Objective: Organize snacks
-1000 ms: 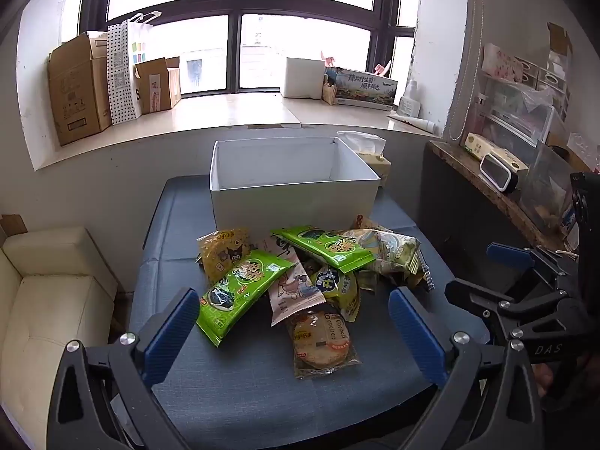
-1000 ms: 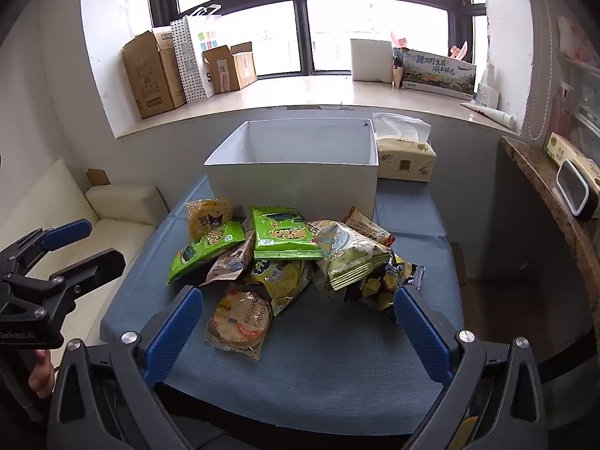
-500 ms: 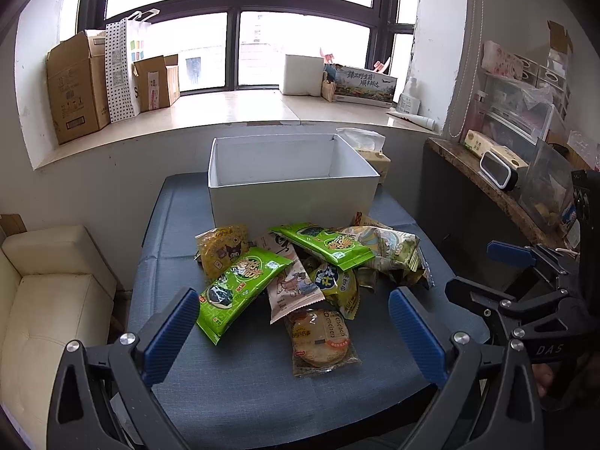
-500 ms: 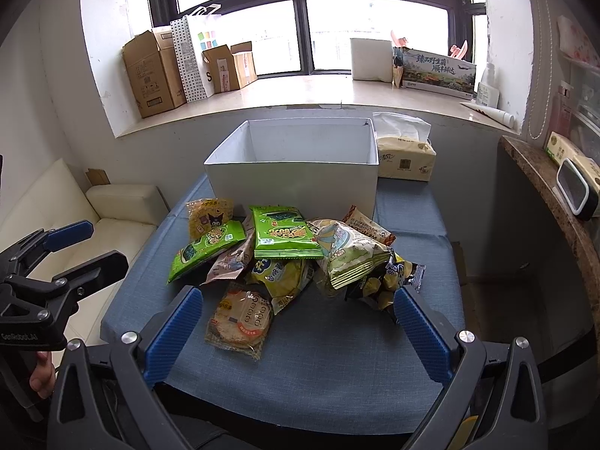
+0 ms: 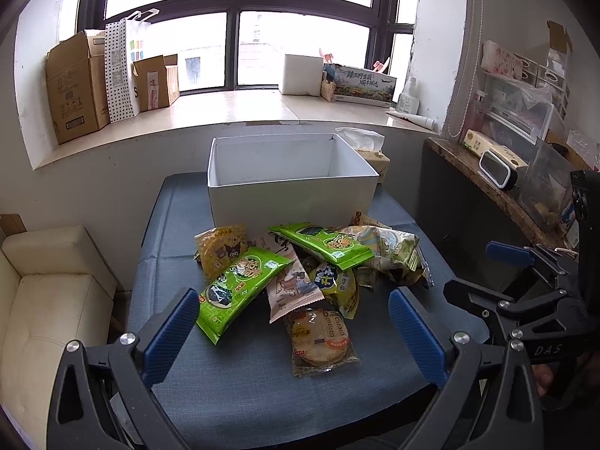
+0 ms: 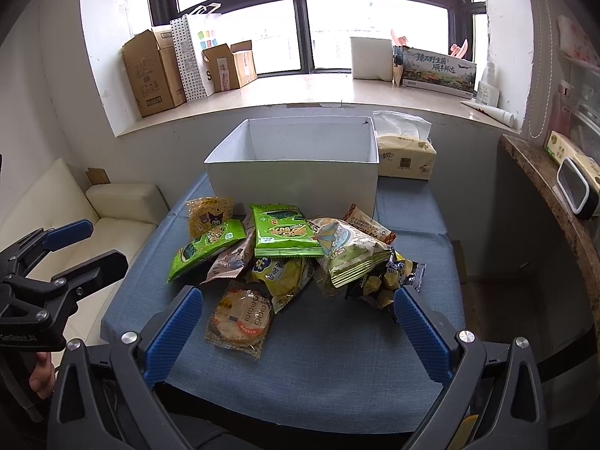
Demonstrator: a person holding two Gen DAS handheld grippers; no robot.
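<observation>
Both grippers were held low at the near edge of the blue table, and both had their jaws spread wide with nothing between them. The left gripper pointed toward the snack pile from the near-left side; the right gripper pointed at it from the near-right side. In the left wrist view the right gripper appeared at the right border, and in the right wrist view the left gripper appeared at the left border — neither one touched a packet.

The snacks lay in a loose heap on the table, just in front of the white box, which was open at the top; its floor was hidden by the front wall. Nearest to the grippers lay a round cracker pack in clear wrap. Behind it a yellow packet lay partly under other packets. A long green packet lay at the left, leaning over a yellow cartoon packet. A second green packet rested on top of the heap in the middle. At the right there was a pale puffed bag, and beside it a dark bag with yellow pieces.

A tissue box stood just beside the right far corner of the white box, and a cream sofa was at the left of the table.
</observation>
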